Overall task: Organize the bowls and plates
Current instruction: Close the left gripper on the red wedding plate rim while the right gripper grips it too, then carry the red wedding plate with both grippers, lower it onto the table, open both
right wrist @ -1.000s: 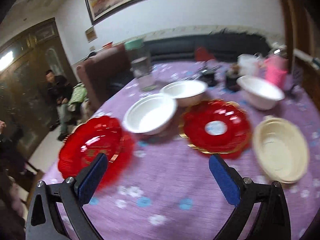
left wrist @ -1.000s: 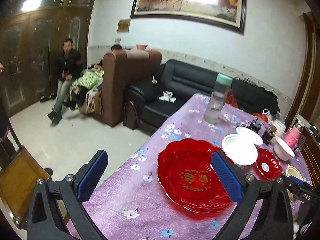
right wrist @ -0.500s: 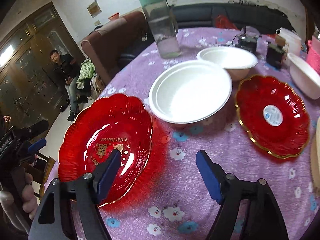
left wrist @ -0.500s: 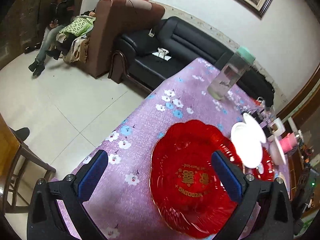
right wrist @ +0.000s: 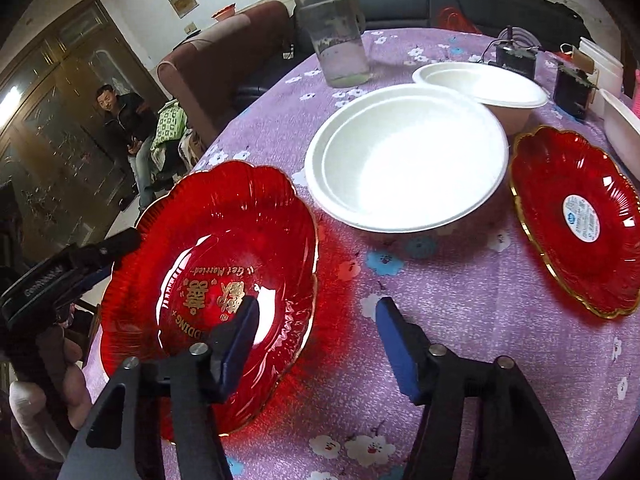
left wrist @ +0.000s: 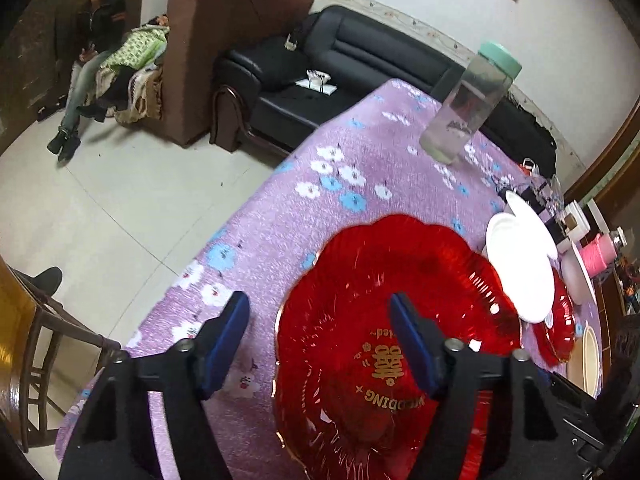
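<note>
The large red plate [left wrist: 400, 340] with gold lettering lies flat on the purple flowered tablecloth [left wrist: 360, 168], at the table's near left edge.

Left gripper [left wrist: 320, 336]: jaws about half open and closing. The plate's left rim sits between the two blue pads: one pad stands over the cloth at 9 o'clock of the plate, the other over the plate's centre. No pad presses on the rim, so nothing is held.

Right gripper [right wrist: 316, 336]: jaws likewise about half open and closing. The plate's [right wrist: 208, 272] right rim lies between the pads, with one pad over the plate's inner face and the other over the cloth at 3 o'clock of it. No contact is evident, and nothing is held.

In the right wrist view, the left gripper's black body and the hand [right wrist: 44, 392] holding it appear at 9 o'clock of the plate.

Other items: a large white bowl [right wrist: 408, 156] sits just beside the plate at 1 o'clock. A smaller white bowl [right wrist: 484, 84] stands behind it; whether the two touch cannot be told. A small red plate [right wrist: 576, 220] with a white sticker lies at 3 o'clock, apart from the large one. A clear bottle [right wrist: 332, 28] with a green cap stands upright at 12 o'clock.

A seated person [left wrist: 92, 60] is visible across the room beside a brown armchair [left wrist: 224, 56].
</note>
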A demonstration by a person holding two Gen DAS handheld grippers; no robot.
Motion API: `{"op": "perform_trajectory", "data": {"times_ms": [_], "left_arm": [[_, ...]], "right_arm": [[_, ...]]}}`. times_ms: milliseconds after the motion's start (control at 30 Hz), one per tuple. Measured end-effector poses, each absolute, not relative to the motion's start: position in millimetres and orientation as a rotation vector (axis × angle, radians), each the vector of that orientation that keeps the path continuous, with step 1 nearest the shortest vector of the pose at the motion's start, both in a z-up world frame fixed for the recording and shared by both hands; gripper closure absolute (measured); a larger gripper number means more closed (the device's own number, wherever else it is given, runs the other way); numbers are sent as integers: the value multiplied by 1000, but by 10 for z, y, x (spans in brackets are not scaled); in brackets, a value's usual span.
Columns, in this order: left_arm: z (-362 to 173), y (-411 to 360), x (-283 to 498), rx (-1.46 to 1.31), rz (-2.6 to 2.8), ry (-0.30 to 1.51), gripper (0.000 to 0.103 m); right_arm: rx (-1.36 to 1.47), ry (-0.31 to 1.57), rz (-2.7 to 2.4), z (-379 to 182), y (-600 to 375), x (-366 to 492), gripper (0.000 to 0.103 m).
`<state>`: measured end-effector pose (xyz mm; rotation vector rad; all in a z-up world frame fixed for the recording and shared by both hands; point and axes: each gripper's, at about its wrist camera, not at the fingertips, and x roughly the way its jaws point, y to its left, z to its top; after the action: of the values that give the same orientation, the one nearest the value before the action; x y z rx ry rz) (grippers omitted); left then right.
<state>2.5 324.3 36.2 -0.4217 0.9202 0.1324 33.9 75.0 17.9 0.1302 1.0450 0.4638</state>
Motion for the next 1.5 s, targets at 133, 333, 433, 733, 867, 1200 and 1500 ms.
{"op": "perform_trajectory", "data": {"times_ms": [133, 333, 433, 733, 867, 1200, 1500], "left_arm": [[285, 3202, 68, -386, 135, 962, 78], [267, 3273, 54, -410, 138, 960, 90], [288, 3263, 41, -410, 141, 955, 90], [584, 3288, -210, -451, 131, 859, 90], [674, 3269, -322, -452, 130, 835, 90], [392, 3169, -327, -434, 154, 899, 90], [267, 3143, -330, -437, 176, 922, 90]], "right_arm": [[136, 1070, 484, 128, 784, 337, 61], [115, 1070, 499, 114, 822, 297, 81], [117, 1061, 500, 127, 804, 264, 86], [100, 977, 538, 404, 783, 22, 86], [107, 980, 558, 443, 778, -90, 86], [132, 1047, 537, 209, 696, -230, 86], [111, 1051, 525, 189, 676, -229, 86]]}}
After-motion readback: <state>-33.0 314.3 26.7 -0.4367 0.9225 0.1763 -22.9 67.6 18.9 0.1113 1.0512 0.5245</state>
